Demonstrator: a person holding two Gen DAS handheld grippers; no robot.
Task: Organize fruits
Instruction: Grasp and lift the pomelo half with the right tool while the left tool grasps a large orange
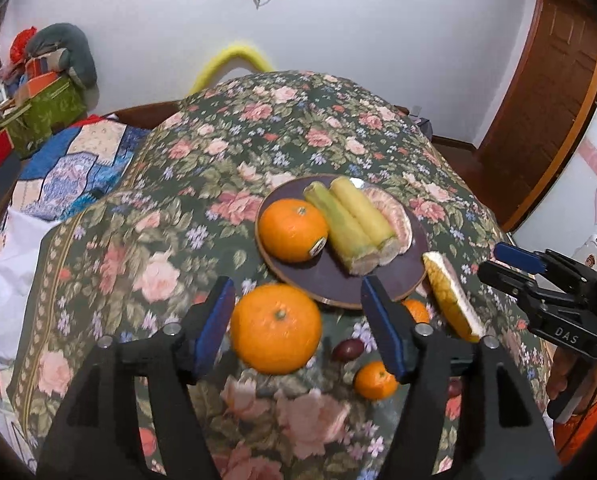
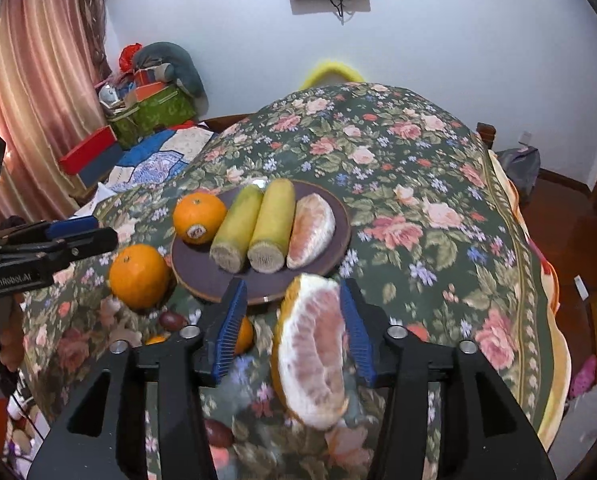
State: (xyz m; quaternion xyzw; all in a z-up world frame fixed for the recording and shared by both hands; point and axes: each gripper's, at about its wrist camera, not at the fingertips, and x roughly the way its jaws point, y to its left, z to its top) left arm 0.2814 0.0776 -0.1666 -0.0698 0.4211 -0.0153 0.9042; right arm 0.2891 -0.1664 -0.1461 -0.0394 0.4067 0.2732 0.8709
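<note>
Right gripper (image 2: 292, 328): spread wide around pomelo wedge (image 2: 312, 350), right pad touching or nearly so, left pad well clear. Left gripper (image 1: 298, 328): spread too, bracketing orange (image 1: 276, 328) on cloth (image 1: 218, 152), gripping nothing. Wedge just short of plate (image 2: 338, 216), beside near rim. Long axis along the fingers, far tip toward plate, peel left, flesh right. Best to centre first, close gently on peel and flesh, then lift; soft pulp, easily crushed.
</note>
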